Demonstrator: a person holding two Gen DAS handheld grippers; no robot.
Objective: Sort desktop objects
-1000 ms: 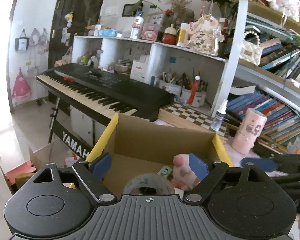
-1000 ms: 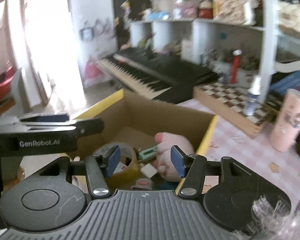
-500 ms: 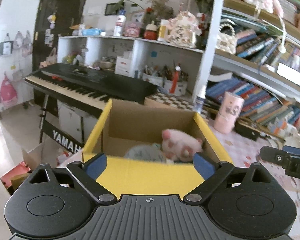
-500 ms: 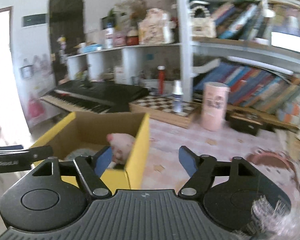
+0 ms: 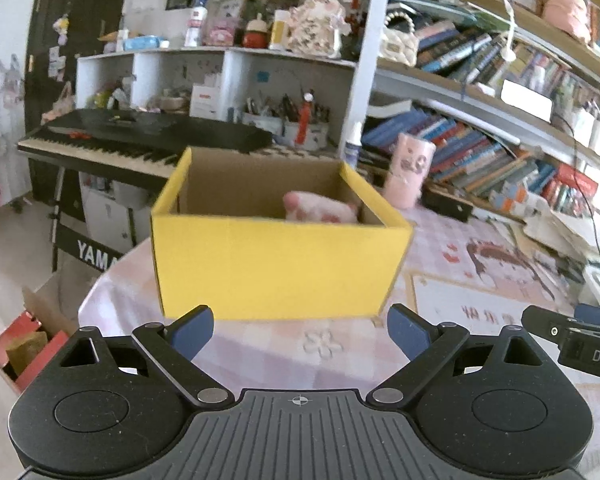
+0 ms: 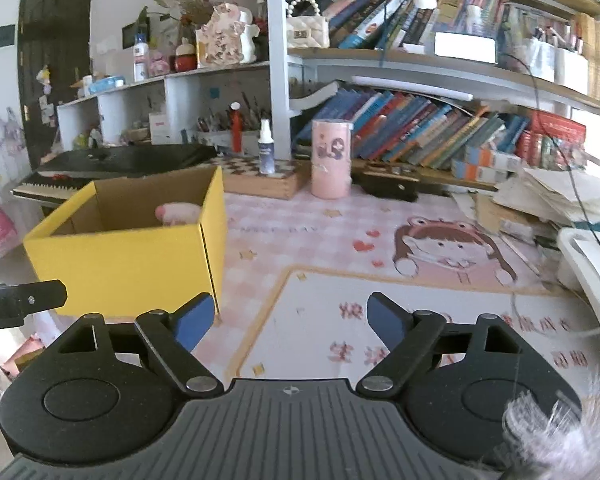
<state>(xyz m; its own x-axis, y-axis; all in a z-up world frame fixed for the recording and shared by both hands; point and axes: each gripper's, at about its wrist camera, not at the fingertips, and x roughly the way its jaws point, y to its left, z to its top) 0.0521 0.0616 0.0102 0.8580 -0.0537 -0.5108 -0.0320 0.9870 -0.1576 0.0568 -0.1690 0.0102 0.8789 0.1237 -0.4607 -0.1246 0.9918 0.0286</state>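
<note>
Blue-padded jaws of the right gripper (image 6: pixel 290 318) are opening with nothing between them; the left gripper (image 5: pixel 300 332) stands wide and empty too. Ahead, the yellow box (image 5: pixel 276 264) sits near the counter's left edge, holding a pink plush toy (image 5: pixel 320 210). Best next: keep both jaws wide and scan the bare mat (image 6: pixel 380 320) for anything left to collect.

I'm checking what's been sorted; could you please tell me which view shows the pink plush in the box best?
The left wrist view: the plush sits near centre, over the box's front wall. The right wrist view shows only a small part behind the box's corner.
</note>
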